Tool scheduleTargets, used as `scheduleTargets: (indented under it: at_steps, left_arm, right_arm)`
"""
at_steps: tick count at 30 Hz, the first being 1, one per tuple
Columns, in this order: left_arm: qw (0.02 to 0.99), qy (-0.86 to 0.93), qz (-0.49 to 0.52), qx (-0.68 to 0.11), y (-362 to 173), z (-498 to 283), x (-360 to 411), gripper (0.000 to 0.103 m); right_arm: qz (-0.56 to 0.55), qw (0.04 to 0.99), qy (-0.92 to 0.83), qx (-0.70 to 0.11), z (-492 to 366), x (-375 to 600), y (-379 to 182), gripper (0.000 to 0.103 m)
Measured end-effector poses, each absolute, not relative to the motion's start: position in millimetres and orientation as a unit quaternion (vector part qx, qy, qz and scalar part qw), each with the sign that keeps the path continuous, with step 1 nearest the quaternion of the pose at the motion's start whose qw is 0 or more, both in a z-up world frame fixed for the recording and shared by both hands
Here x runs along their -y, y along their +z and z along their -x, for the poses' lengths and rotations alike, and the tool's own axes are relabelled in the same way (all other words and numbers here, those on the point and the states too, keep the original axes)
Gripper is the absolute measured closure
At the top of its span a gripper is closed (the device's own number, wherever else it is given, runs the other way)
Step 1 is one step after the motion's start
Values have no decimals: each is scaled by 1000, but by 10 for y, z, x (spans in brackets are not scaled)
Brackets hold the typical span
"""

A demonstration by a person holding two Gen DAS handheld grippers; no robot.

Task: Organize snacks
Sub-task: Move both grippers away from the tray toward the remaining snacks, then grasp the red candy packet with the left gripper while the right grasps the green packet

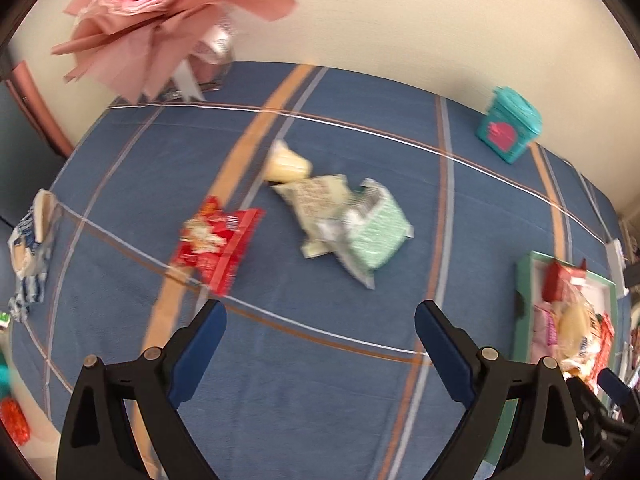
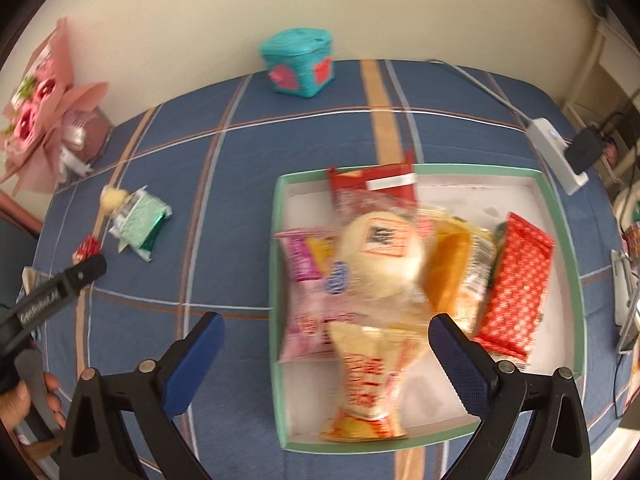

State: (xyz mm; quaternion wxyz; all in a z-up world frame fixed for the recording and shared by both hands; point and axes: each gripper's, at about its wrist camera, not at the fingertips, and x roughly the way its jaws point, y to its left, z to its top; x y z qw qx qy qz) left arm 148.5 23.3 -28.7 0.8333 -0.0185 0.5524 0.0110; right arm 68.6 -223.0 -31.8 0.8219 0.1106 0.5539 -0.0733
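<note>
Loose snacks lie on the blue plaid cloth: a red packet, a pale packet, a green and white packet and a yellowish bun. My left gripper hangs open above the cloth just short of them, with nothing between its fingers. My right gripper stands open over the green-rimmed box. The box holds several snacks, among them a round white bun, a pink packet and a yellow and red packet that lies under the gap without touching the pads.
A teal box and a pink bouquet stand at the far edge by the wall. A white power strip with a cable sits at the right. A blue and white packet lies at the cloth's left edge.
</note>
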Motion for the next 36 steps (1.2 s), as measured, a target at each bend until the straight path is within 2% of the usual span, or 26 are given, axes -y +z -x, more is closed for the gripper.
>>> scheduleTargets:
  at_steps: [9, 15, 22, 25, 36]
  left_arm:
    - [838, 76, 54, -537, -197, -1526, -780, 8]
    - [838, 62, 59, -539, -216, -1631, -850, 8]
    - [852, 55, 6, -521, -191, -1816, -864, 8]
    - [852, 39, -5, -521, -252, -1923, -927, 8]
    - [826, -26, 59, -560, -735, -2193, -1253, 8]
  right_arm:
    - [-80, 843, -44, -531, -771, 1852, -264, 0]
    - [-81, 851, -21, -519, -899, 1694, -215, 0]
    - [-72, 852, 21, -518, -1163, 1390, -291, 0]
    - [-61, 853, 32, -518, -1309, 1258, -332, 0]
    - [-31, 837, 89, -539, -1998, 767, -709, 1]
